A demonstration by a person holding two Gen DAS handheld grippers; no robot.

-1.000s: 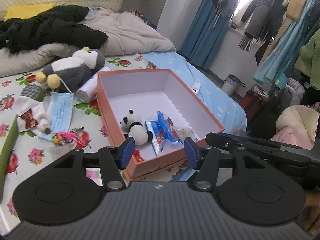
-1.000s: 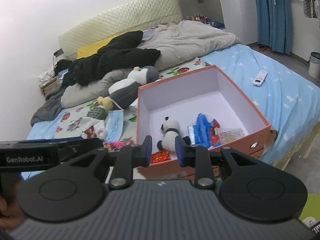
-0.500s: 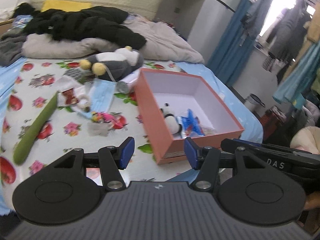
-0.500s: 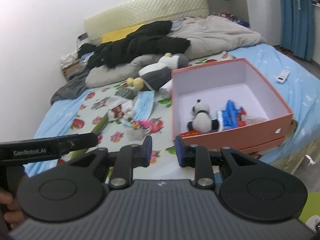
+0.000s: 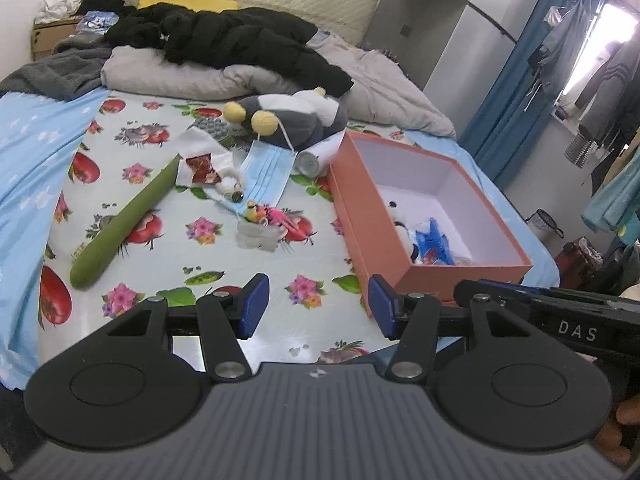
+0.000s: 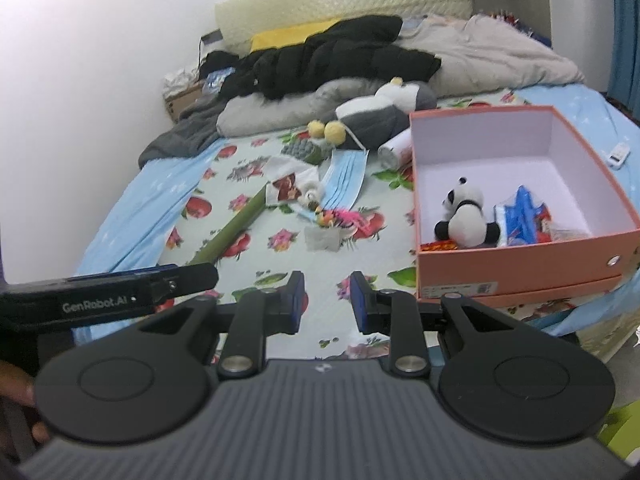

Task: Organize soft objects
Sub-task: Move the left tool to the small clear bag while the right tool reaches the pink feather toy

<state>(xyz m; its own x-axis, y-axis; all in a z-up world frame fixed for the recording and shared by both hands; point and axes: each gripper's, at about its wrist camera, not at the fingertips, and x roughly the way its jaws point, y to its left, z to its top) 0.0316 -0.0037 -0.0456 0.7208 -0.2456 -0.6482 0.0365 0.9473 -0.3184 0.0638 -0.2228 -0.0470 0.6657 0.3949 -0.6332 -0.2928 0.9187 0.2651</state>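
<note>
An orange box (image 5: 360,216) (image 6: 520,268) stands on the bed at the right. Inside it sit a small panda plush (image 6: 466,216) (image 5: 402,230) and a blue packet (image 6: 520,216) (image 5: 434,240). Left of the box lie a blue face mask (image 5: 268,172) (image 6: 346,178), a pink feathery toy (image 5: 280,214) (image 6: 342,216), a long green soft stick (image 5: 128,220) (image 6: 236,232) and a grey-and-white penguin plush (image 5: 296,120) (image 6: 384,112). My left gripper (image 5: 318,306) hangs open over the flowered sheet, holding nothing. My right gripper (image 6: 326,302) stands open by a narrow gap, also without anything in it.
A black jacket (image 5: 240,40) and a grey duvet (image 5: 384,84) are heaped at the headboard. A white roll (image 5: 316,158) lies by the box's far corner, and a remote (image 6: 618,154) rests on the blue sheet. Hanging clothes and a bin (image 5: 546,222) stand beyond the bed's right edge.
Both grippers have drawn back from the box and swung left, so the box looks smaller and more of the flowered sheet shows. Neither jaw gap has changed.
</note>
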